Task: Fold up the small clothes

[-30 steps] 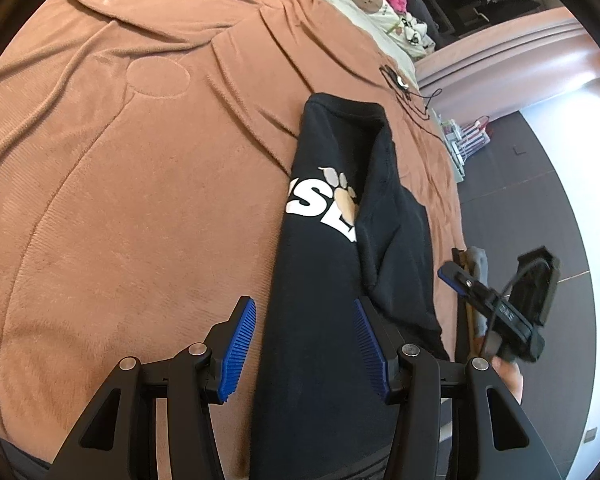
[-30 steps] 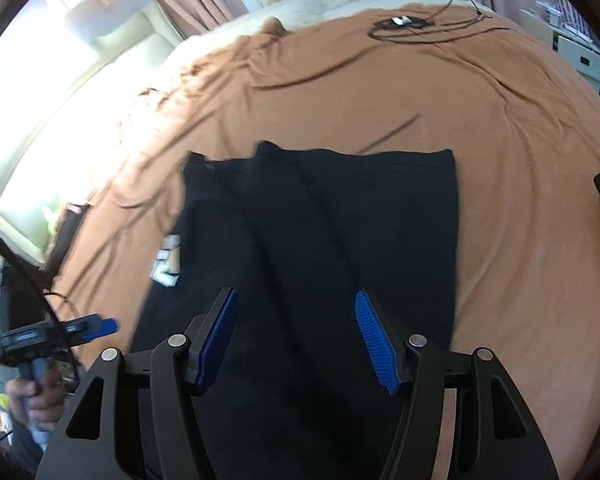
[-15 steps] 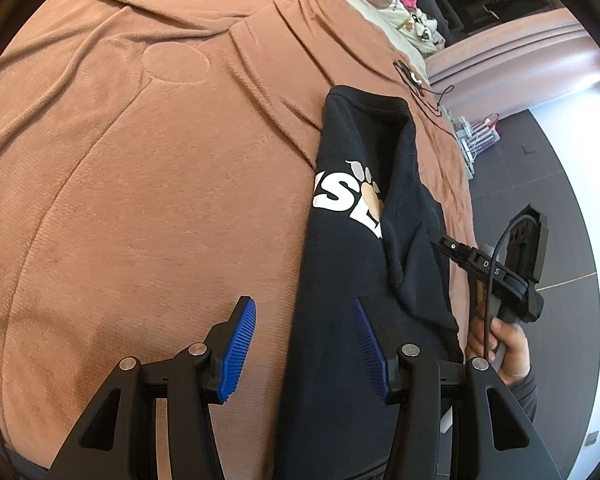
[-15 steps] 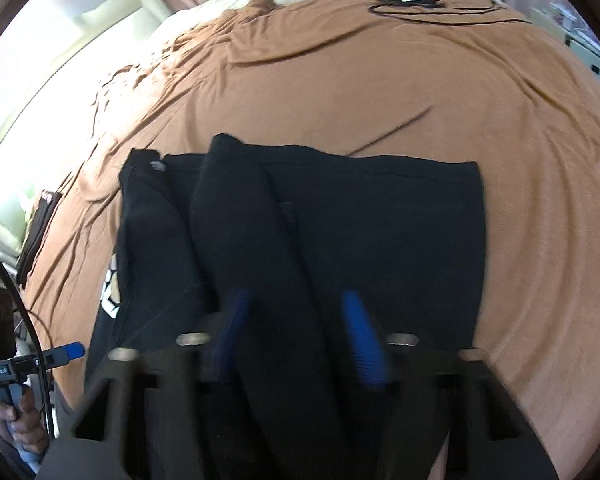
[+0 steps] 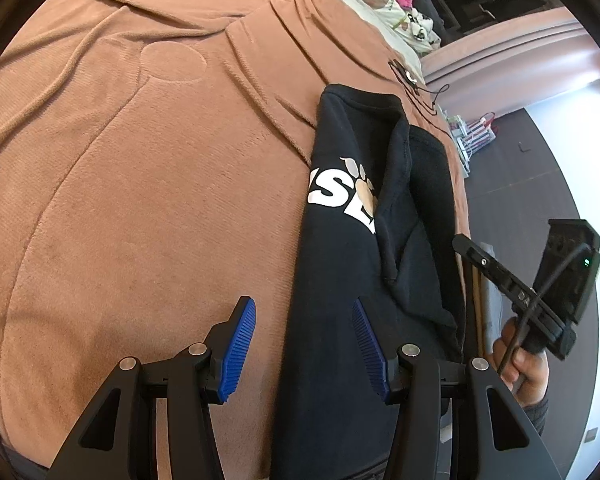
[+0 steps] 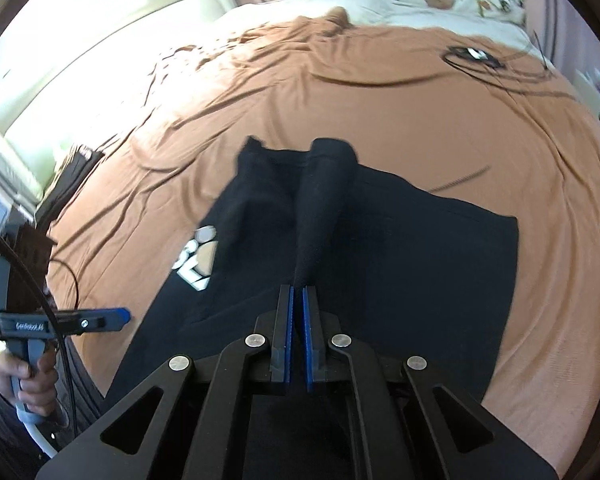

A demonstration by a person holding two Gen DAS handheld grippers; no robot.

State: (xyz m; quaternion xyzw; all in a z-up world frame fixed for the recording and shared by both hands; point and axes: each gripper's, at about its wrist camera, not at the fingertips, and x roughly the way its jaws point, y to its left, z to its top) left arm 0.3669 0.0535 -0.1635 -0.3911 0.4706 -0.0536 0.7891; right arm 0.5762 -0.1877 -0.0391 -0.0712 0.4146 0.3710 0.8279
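The right gripper (image 6: 297,320) has just been closing, and its blue pads (image 6: 286,320) now pinch a raised ridge of the black sweatshirt (image 6: 400,264); that ridge runs away toward twelve o'clock in the right wrist view. The left gripper (image 5: 304,344) hangs with its jaws about half apart over the near edge of the same garment (image 5: 340,280), holding nothing. The sweatshirt lies partly folded on the brown blanket (image 5: 140,200), white lettering (image 5: 332,196) showing on one side.

It looks soft, light and limp, so it should drape and sag from a single pinch. Hems and fold edges are likely the best holds, one gripper at each end.

In the left wrist view its long axis runs from six toward one o'clock, and which end is the collar cannot be told.
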